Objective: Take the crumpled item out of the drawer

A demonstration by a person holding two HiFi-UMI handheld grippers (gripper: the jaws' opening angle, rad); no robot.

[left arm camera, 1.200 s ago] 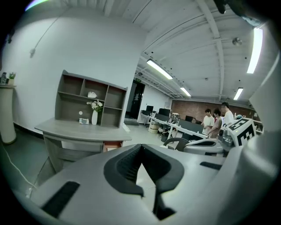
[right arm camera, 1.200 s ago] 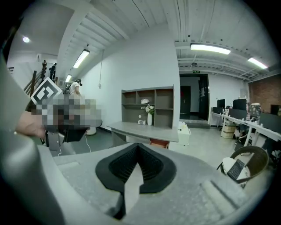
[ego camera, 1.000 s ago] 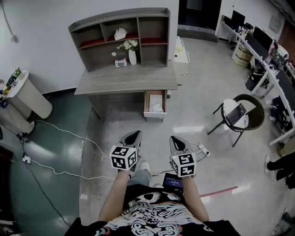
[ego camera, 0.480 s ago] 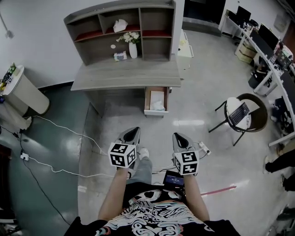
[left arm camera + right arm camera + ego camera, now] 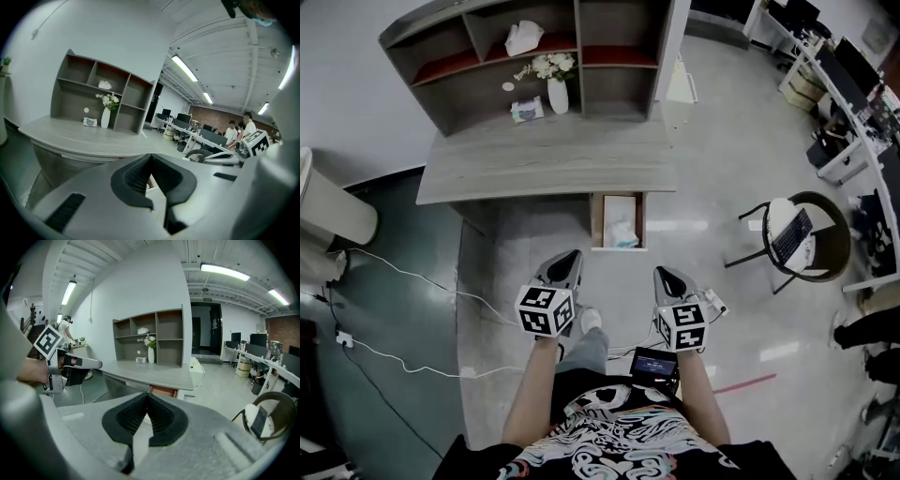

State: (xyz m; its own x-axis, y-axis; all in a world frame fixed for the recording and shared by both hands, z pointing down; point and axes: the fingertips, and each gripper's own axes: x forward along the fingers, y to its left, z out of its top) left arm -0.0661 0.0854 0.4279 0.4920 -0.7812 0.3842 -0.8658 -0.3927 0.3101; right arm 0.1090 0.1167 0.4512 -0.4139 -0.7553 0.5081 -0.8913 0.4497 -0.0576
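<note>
At the far left edge of the head view a pale round bin (image 5: 333, 202) stands on the dark green floor. Thin white cables (image 5: 403, 277) trail across the lower left toward the person's feet. Further right, in the upper middle, a grey wooden desk (image 5: 506, 169) carries a grey shelf unit (image 5: 422, 103). One compartment holds a white vase of flowers (image 5: 555, 86), and a white wad (image 5: 523, 37) lies on the shelf above it. Under the desk's right part a shallow wooden drawer (image 5: 595, 220) is pulled out toward the person, so its inside shows from above. The crumpled white item (image 5: 621, 232) lies in it, toward the near end. Below the drawer, in the lower middle, the left gripper (image 5: 570, 255) and then the right gripper (image 5: 666, 274) are held side by side. Both point at the drawer but are well apart from it, which I judge to be a carrying pose for the approach and not a reach. In each gripper's own view the jaws meet tip to tip with nothing between them. Whichever one goes in will have to spread its jaws before it can pinch the item. At the right a black round chair (image 5: 825, 216) with an open laptop (image 5: 789, 236) on it stands clear of the path.
</note>
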